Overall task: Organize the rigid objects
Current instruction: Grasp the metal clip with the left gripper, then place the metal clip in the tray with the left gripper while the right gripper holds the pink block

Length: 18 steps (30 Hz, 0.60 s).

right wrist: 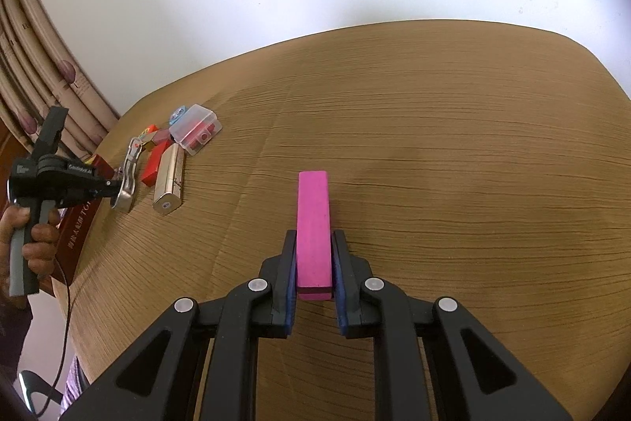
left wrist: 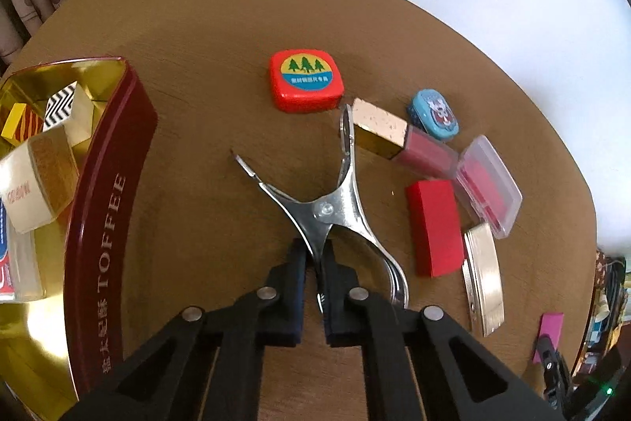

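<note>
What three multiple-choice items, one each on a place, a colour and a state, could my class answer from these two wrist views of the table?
1. Where does the red tape measure lie?
A. inside the toffee tin
B. on the bare table beyond the metal tool
C. on top of the clear case

2. What colour is the block between the right gripper's fingers?
A. pink
B. green
C. white

3. How does the left gripper stand?
A. wide open over the tin
B. shut on the red block
C. shut on a handle of the metal tool

Key: 1 B, it sits on the wood, apart from the toffee tin. 2 A, the block in the right gripper is plainly pink. 3 C, its pads press on one silver handle.
</note>
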Tool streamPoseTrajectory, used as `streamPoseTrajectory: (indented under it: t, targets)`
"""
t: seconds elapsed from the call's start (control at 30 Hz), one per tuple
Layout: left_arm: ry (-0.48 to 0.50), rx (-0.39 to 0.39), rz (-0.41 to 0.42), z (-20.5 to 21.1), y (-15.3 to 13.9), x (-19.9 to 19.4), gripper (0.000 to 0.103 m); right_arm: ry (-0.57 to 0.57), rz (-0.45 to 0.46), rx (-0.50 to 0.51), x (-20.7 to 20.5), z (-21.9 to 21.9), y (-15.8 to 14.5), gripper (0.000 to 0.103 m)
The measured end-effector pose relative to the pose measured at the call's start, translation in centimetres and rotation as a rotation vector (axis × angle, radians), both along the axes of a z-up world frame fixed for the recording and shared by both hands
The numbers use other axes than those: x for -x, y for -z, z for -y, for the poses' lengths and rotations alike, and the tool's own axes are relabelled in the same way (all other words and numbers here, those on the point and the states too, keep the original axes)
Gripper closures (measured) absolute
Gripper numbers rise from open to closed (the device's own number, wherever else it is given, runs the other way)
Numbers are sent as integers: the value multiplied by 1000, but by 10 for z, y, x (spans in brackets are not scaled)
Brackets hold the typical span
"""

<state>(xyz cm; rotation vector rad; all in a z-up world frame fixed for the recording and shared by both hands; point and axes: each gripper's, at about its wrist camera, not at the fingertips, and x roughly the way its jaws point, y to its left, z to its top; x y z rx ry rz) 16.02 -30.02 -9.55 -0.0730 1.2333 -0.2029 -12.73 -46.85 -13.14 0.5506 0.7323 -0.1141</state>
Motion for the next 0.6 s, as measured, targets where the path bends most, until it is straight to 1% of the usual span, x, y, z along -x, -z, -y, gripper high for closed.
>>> streamPoseTrajectory:
  t: [0.07,0.17,0.37,0.47,0.5,0.6]
  targets:
    - [20,-8,14,1,-1,11,97,2,-3,3,0,-1,0,88]
    - [46,15,9,3,-1,25,98,7,-6,7,0,-3,0,88]
    - [109,25,21,-3,-11,60,98,11,-14,20,-2,-7,0,89]
    - [128,47,14,-15,-21,71,98,11,-17,27,-5,-9,1,89]
    - [131,52,12,-18,-23,68,98,11,-18,30,-5,-10,1,89]
    - [127,65,17,-40,-38,84,98,13,-20,33,-7,-12,1,89]
